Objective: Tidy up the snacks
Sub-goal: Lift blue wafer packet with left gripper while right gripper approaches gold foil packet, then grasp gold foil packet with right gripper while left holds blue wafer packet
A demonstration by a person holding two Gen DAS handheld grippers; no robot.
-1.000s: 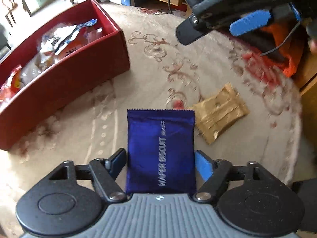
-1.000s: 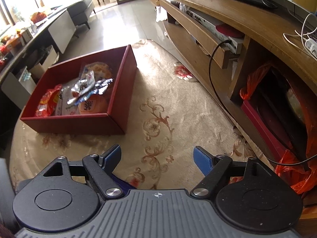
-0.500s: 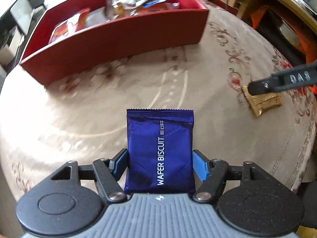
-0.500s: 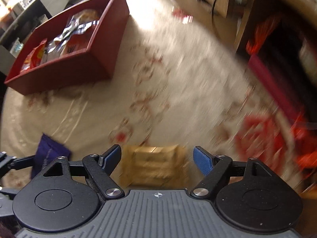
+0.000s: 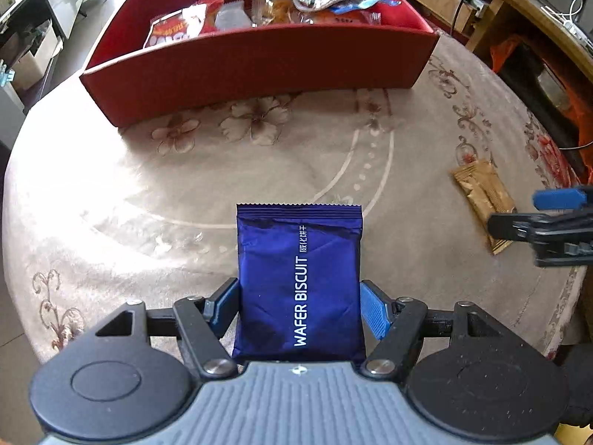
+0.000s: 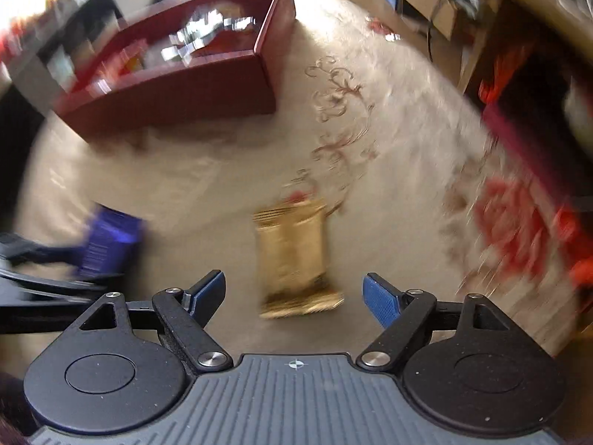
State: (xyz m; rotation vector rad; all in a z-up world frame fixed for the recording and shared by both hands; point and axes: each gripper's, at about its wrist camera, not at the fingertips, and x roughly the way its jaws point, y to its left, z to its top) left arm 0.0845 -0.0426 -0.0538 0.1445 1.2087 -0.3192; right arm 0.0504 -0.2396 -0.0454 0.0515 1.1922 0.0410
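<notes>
While pinched at both side edges, blue pack (image 5: 296, 278) upright in left gripper (image 5: 298, 307), jaws partly open and pressed against the wrapper, printed face toward the camera. Ahead of those jaws, beyond a bare stretch of rug (image 5: 185, 185): red box (image 5: 259, 63), open-topped, long wall facing, several snack bags (image 5: 185, 26) lying inside. Well to the right of them: gold pack (image 5: 481, 200) flat on the rug, right gripper (image 5: 548, 215) just beside its near end. Right wrist view, blurred: right gripper (image 6: 294, 293) pointing steeply down, jaws wide and closing, gold pack (image 6: 296, 259) lying lengthwise in the gap between them, touched by neither pad. Left of these jaws: blue pack in the left gripper. Ahead and to the left: red box.
</notes>
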